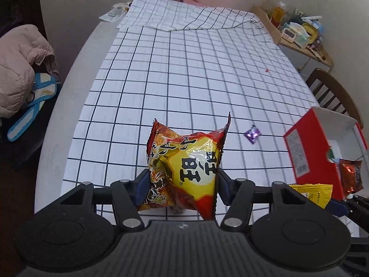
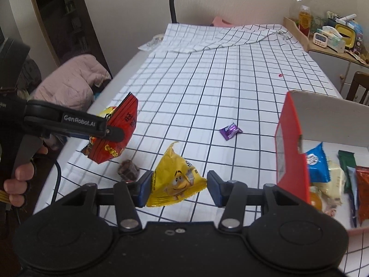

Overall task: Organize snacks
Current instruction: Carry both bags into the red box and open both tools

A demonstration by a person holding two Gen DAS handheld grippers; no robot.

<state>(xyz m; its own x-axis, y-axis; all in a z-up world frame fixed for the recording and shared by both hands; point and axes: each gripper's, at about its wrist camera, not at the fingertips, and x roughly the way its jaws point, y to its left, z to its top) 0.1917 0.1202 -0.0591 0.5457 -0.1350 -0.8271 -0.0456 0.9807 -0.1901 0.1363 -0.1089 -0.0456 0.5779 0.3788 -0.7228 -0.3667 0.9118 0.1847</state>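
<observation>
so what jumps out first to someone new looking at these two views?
Both grippers carry a snack above the checked tablecloth: the left gripper clamps a red and yellow snack bag, the right gripper a yellow M&M's packet. At right stands the open red box of snacks; a purple candy lies mid-table.

Left gripper (image 1: 182, 182): angled steeply downward, raised above the table, jaws clamped on a snack packet; a bare hand (image 2: 17, 182) gripped its handle. Right gripper (image 2: 176, 185): tilted downward, jaws pinching a yellow packet.
</observation>
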